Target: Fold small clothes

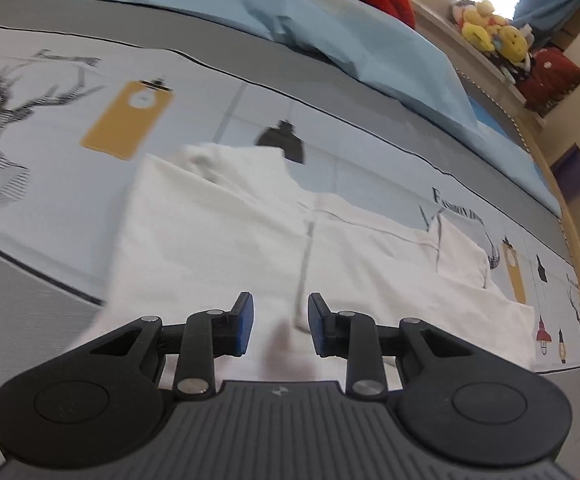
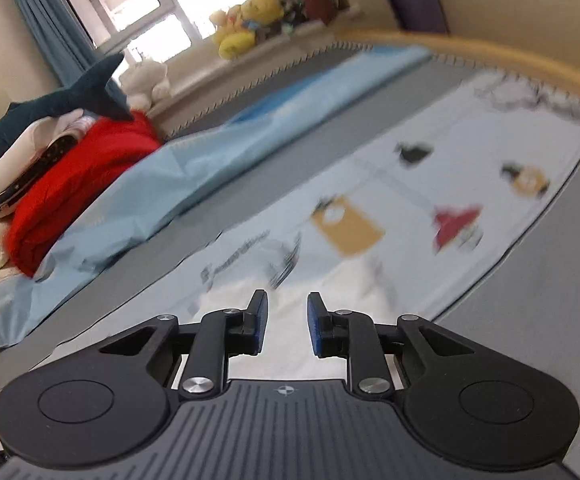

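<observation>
Left hand-held gripper (image 1: 281,326) spread apart, blue pads clear of each other, poised just above white garment (image 1: 249,240) with nothing pinched. White garment laid out on patterned bed cover (image 1: 69,128), partly folded, grey seam line running up its middle, one folded edge toward the right side. Right hand-held gripper (image 2: 287,326) also spread, pads apart, hovering over a blurred white patch of the same garment (image 2: 290,344) near the lower centre of its view; contact with the cloth cannot be told. Bed cover printed with deer heads, yellow tags, black and red lamps, bordered by grey bands. Light blue sheet (image 1: 330,40) bunched along the far side of the bed. Red folded cloth (image 2: 81,184) stacked on it beside cream textiles, dark shark plush (image 2: 69,96) resting on top. Yellow plush toys (image 2: 249,24) heaped on windowsill near blue curtain (image 2: 45,32). No containers in view.
</observation>
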Action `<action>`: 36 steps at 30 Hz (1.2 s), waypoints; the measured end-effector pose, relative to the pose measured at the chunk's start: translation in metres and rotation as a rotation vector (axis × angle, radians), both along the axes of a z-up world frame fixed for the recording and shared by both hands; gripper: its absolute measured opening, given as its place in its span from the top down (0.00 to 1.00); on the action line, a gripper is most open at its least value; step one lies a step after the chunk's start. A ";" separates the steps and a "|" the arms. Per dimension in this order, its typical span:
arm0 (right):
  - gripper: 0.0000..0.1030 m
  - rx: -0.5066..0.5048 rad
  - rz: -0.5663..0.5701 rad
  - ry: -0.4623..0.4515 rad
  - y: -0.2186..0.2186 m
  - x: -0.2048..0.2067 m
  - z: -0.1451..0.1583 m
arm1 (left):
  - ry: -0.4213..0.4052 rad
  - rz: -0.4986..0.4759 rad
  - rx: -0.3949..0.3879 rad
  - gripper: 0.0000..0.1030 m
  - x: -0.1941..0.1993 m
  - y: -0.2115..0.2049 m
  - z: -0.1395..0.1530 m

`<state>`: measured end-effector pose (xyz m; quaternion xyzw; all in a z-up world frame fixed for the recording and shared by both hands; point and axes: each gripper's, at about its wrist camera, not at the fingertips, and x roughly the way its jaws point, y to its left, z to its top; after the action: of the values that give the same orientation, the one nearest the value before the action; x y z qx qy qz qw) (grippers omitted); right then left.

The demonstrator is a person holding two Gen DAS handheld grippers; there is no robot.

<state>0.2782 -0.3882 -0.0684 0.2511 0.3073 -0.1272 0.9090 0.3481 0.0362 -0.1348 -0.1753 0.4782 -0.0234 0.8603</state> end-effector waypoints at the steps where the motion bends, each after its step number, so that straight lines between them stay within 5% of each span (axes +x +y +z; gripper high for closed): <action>1: 0.77 -0.008 -0.019 0.002 -0.009 -0.002 0.001 | -0.004 -0.012 -0.003 0.68 0.002 -0.006 -0.005; 10: 0.77 0.068 -0.089 0.033 -0.061 0.001 -0.018 | 0.012 -0.016 -0.012 0.68 0.024 -0.027 -0.036; 14: 0.77 0.086 -0.110 0.047 -0.064 0.004 -0.022 | -0.006 -0.060 0.049 1.00 0.020 -0.035 -0.032; 20: 0.77 0.099 -0.096 0.065 -0.049 0.009 -0.025 | -0.143 0.019 0.140 1.00 -0.004 -0.004 0.034; 23: 0.77 0.103 -0.083 0.074 -0.036 0.013 -0.027 | -0.074 0.112 0.244 1.00 -0.018 0.023 0.041; 26: 0.77 0.106 -0.068 0.096 -0.022 0.018 -0.033 | 0.052 0.169 0.230 0.99 -0.025 0.053 0.028; 29: 0.73 0.107 -0.031 0.137 -0.006 0.026 -0.042 | 0.018 0.200 0.301 0.98 -0.024 0.063 0.032; 36: 0.71 0.112 0.042 0.269 0.020 0.039 -0.074 | 0.018 0.130 0.196 0.94 -0.009 0.059 0.025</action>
<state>0.3176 -0.3683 -0.1427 0.2758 0.4382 -0.1233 0.8466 0.3392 0.0952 -0.1102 -0.1213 0.4737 0.0808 0.8686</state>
